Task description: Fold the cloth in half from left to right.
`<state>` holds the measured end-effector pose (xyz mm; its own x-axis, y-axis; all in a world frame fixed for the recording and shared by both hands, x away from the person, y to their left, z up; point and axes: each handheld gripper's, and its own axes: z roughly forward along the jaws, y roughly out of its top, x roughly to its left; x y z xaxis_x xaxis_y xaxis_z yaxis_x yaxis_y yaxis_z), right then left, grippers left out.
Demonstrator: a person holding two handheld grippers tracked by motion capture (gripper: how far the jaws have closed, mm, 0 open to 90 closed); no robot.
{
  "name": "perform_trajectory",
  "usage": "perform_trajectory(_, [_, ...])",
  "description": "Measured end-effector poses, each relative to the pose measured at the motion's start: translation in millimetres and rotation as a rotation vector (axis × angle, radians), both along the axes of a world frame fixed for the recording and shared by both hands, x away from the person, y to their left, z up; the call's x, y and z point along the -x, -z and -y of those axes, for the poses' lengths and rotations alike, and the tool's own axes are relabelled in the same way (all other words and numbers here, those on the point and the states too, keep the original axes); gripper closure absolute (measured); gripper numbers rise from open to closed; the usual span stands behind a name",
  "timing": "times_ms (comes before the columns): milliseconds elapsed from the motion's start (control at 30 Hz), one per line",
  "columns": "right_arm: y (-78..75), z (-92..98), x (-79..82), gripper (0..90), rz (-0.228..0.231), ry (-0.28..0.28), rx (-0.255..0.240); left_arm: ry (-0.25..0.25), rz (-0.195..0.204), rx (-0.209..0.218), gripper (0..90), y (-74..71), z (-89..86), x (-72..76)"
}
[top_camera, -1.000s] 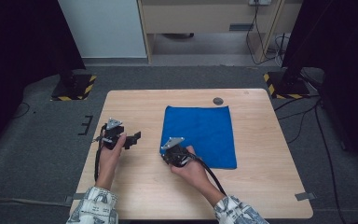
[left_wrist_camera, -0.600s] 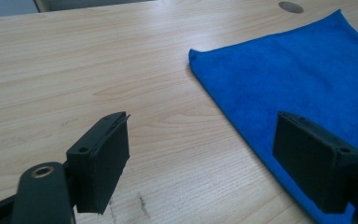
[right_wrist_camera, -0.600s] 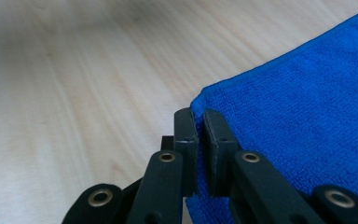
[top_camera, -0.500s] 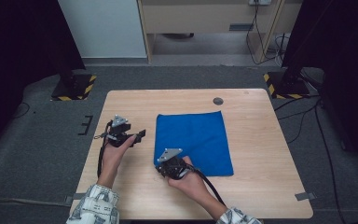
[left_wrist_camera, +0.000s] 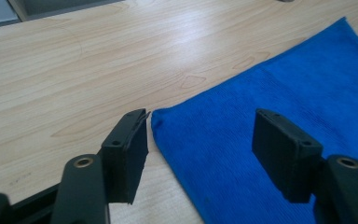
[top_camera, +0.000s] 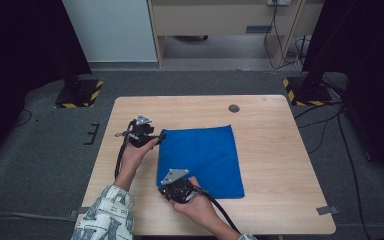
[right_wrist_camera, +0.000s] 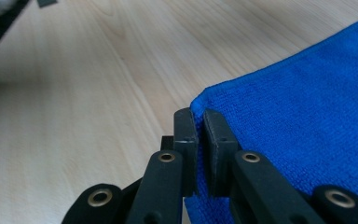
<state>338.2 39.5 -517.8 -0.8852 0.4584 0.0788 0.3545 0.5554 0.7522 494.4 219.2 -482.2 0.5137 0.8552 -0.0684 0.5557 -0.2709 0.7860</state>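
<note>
Wooden tabletop (top_camera: 280, 165) on grey carpet, dark surround.

High view: blue cloth (top_camera: 205, 160) lies flat at centre. Left gripper (top_camera: 156, 137) sits at the cloth's 10 o'clock corner, forearm extended; right gripper (top_camera: 172, 187) at its 7 o'clock corner, wrist bent inward.

Left gripper view: fingers (left_wrist_camera: 126, 154) have just been closing, straddling the corner, not yet pressing.

Right gripper view: fingers (right_wrist_camera: 186, 149) closed on the corner hem, apparently pinching it.

One corner secured; second grasp and any fold remain.
</note>
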Motion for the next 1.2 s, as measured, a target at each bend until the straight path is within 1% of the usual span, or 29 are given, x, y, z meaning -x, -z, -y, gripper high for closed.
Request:
perform_trajectory(33, [0.1, -2.4, 1.7, 85.0, 0.003, -0.004, -0.004, 0.002, -0.005, -0.015, 37.2, 0.9, 0.4, -2.4])
perform_trajectory(100, [0.1, -6.9, 4.6, 84.8, 0.006, -0.011, 0.004, 0.001, -0.008, -0.043, 40.4, 4.3, 0.8, -7.1])
perform_trajectory(200, [-0.6, -12.7, 7.3, 84.7, 0.017, -0.020, 0.011, -0.003, -0.021, -0.054, 43.1, 9.6, -0.2, -12.2])
perform_trajectory(267, [-1.0, -15.2, 9.1, 84.8, 0.021, -0.021, 0.009, -0.006, -0.031, -0.053, 44.7, 14.7, -1.0, -16.0])
perform_trajectory(333, [-0.8, -16.5, 10.3, 84.8, 0.026, -0.027, 0.014, -0.011, -0.041, -0.068, 46.9, 18.5, -1.1, -18.5])
perform_trajectory(367, [-0.9, -16.7, 10.7, 84.8, 0.026, -0.028, 0.016, -0.011, -0.041, -0.068, 47.9, 18.5, -1.1, -18.5])
perform_trajectory(400, [-1.0, -16.8, 10.9, 84.8, 0.026, -0.030, 0.015, -0.013, -0.056, -0.072, 49.0, 21.9, -1.0, -21.1])
perform_trajectory(467, [-1.0, -16.8, 11.1, 84.8, 0.024, -0.030, 0.014, -0.013, -0.061, -0.076, 50.1, 23.6, -1.1, -22.3])
perform_trajectory(500, [-0.7, -17.0, 11.3, 84.8, 0.026, -0.034, 0.014, -0.016, -0.057, -0.087, 51.9, 24.9, -1.7, -23.7])
perform_trajectory(567, [-0.1, -17.3, 11.9, 84.8, 0.025, -0.039, 0.015, -0.015, -0.058, -0.083, 57.5, 27.1, -2.5, -27.0])
perform_trajectory(600, [0.0, -17.4, 12.0, 84.8, 0.025, -0.039, 0.015, -0.015, -0.058, -0.083, 58.6, 27.1, -2.5, -27.0])
perform_trajectory(633, [0.3, -17.6, 12.2, 84.8, 0.023, -0.036, 0.013, -0.011, -0.063, -0.089, 59.9, 29.1, -2.9, -30.3])
perform_trajectory(767, [1.5, -18.0, 12.2, 84.8, 0.023, -0.038, 0.013, -0.015, -0.061, -0.083, 65.0, 32.1, -4.3, -33.2])
perform_trajectory(800, [1.6, -17.9, 12.4, 84.7, 0.022, -0.035, 0.012, -0.019, -0.065, -0.075, 65.8, 34.6, -5.7, -34.8])
perform_trajectory(867, [2.1, -17.5, 12.6, 84.8, 0.021, -0.038, 0.009, -0.024, -0.070, -0.088, 67.0, 38.0, -6.9, -36.4])
perform_trajectory(967, [2.3, -17.1, 13.5, 84.8, 0.016, -0.033, 0.002, -0.019, -0.082, -0.064, 68.5, 42.5, -7.7, -38.2])
perform_trajectory(1033, [2.2, -16.0, 13.5, 84.7, 0.014, -0.034, 0.003, -0.014, -0.084, -0.066, 70.4, 45.6, -7.0, -39.6])
perform_trajectory(1100, [2.2, -14.9, 13.4, 84.7, 0.012, -0.034, -0.001, -0.014, -0.077, -0.059, 73.8, 47.9, -6.6, -40.4])
perform_trajectory(1133, [1.8, -13.9, 13.3, 84.7, 0.008, -0.032, -0.006, -0.020, -0.080, -0.021, 77.1, 49.6, -6.1, -41.4])
perform_trajectory(1167, [1.6, -13.3, 13.0, 84.6, 0.008, -0.034, -0.007, -0.014, -0.081, -0.010, 79.3, 50.2, -5.2, -41.4])
perform_trajectory(1200, [1.6, -13.3, 13.0, 84.6, 0.008, -0.034, -0.007, -0.014, -0.081, -0.010, 81.8, 50.2, -5.2, -41.4])
